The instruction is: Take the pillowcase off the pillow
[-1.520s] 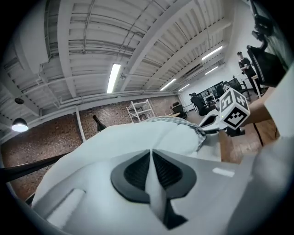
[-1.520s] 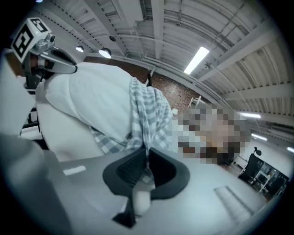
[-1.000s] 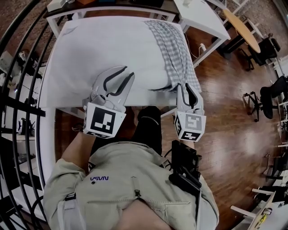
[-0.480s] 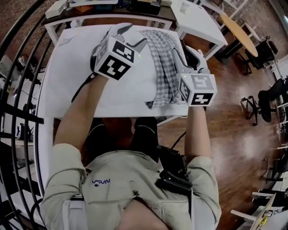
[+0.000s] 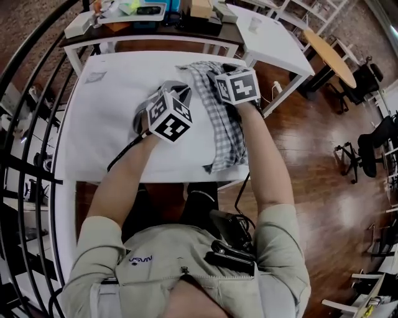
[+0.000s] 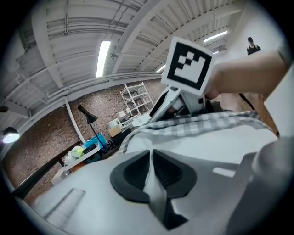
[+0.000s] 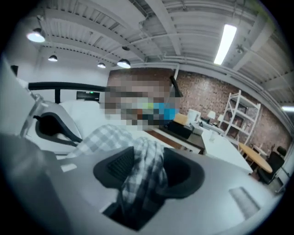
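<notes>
The white pillow [image 5: 112, 105] lies on the white table [image 5: 67, 169]. The grey-and-white checked pillowcase [image 5: 225, 127] is bunched along the pillow's right side, its end hanging over the near table edge. My left gripper [image 5: 155, 99] rests on the pillow beside the bunch. Its jaws have just been closing and are shut on a pinched fold of white pillow cloth [image 6: 154, 183]. My right gripper [image 5: 231, 73] is at the far end of the bunch, its jaws hidden behind the marker cube. In the right gripper view its jaws [image 7: 142, 167] have just been opening, and a rope of pillowcase [image 7: 140, 176] lies loosely between them.
A second white table [image 5: 273, 37] stands at the back right. A dark desk [image 5: 155, 12] with small items is behind the pillow. A black railing [image 5: 25, 124] curves along the left. A round wooden table [image 5: 333, 56] and office chairs [image 5: 373, 130] stand on the wood floor.
Both grippers moved from the near table edge toward the far end of the pillow. The pillowcase is bunched further up. The left jaws, open before, now pinch pillow cloth.
</notes>
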The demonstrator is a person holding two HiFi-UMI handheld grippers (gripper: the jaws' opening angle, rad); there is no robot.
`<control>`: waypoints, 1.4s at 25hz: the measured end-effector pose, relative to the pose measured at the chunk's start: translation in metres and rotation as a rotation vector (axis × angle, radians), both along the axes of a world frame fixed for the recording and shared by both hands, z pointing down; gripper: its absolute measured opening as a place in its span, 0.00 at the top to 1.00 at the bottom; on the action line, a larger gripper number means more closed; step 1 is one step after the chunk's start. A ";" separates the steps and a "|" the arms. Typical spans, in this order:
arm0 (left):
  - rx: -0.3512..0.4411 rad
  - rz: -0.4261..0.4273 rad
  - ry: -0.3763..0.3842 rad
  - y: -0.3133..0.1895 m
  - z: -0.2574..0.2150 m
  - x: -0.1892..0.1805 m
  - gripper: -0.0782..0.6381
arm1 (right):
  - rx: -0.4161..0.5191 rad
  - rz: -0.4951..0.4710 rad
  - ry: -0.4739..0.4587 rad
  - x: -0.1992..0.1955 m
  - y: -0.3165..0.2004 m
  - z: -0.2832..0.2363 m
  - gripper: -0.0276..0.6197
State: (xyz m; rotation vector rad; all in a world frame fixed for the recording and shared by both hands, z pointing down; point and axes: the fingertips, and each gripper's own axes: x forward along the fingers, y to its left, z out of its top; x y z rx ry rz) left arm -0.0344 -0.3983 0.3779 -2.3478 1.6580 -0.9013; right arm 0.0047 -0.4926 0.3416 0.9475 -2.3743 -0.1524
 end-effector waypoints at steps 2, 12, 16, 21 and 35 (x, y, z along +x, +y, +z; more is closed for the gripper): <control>0.030 0.007 -0.017 0.007 0.002 0.004 0.86 | 0.010 0.004 0.064 -0.001 0.000 0.018 0.80; 0.220 0.101 0.273 0.075 -0.105 -0.016 0.86 | 0.222 0.236 0.137 0.073 -0.034 -0.041 0.94; 0.265 0.046 0.337 0.086 -0.108 -0.036 0.88 | 0.192 0.353 0.195 0.107 -0.052 -0.021 0.94; 0.302 -0.098 0.379 0.096 -0.112 -0.109 0.88 | 0.051 0.546 0.225 0.188 -0.069 0.047 0.94; 0.105 0.398 -0.109 0.146 -0.007 0.071 0.44 | 0.135 0.276 -0.302 0.161 0.082 -0.006 0.79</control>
